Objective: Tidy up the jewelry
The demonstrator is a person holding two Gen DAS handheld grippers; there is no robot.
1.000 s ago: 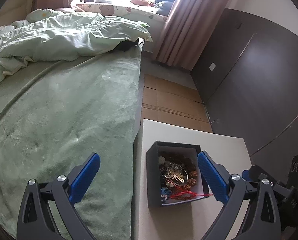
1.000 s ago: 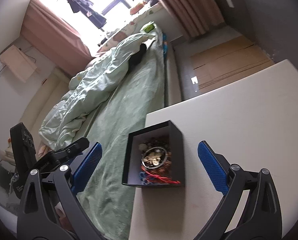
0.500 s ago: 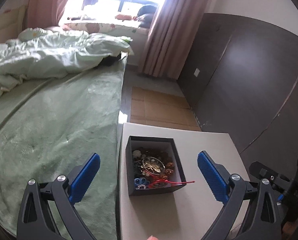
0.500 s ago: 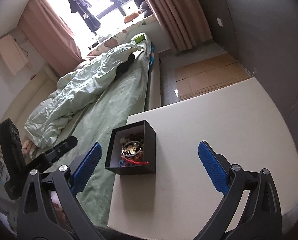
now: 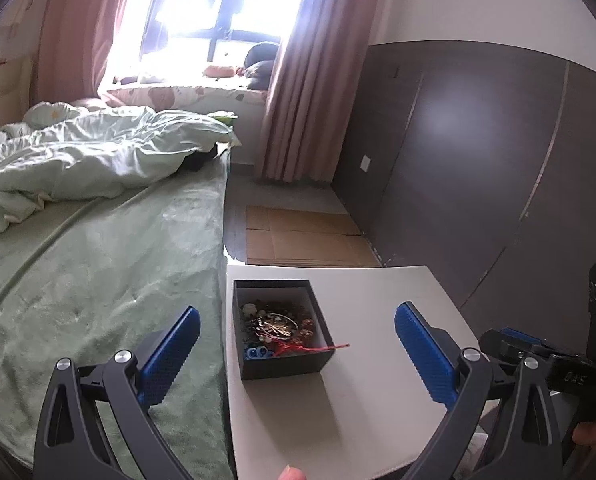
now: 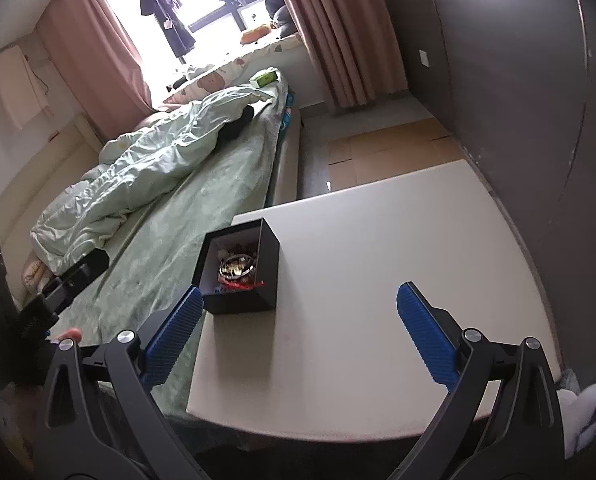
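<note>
Right gripper gapes above white table; black jewelry box sits near its left edge.

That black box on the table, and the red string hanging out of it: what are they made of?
The black box looks like matte cardboard: thin straight walls, no shine. The red string looks like braided cord or thread, limp over the rim; too small to be sure.

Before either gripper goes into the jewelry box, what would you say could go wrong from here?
The black box sits near the table edge beside the bed; a nudge from the open left gripper might push it off. The red cord hangs over the box's rim and could snag a finger. The jewelry looks tangled, so lifting one piece may drag others out.
</note>
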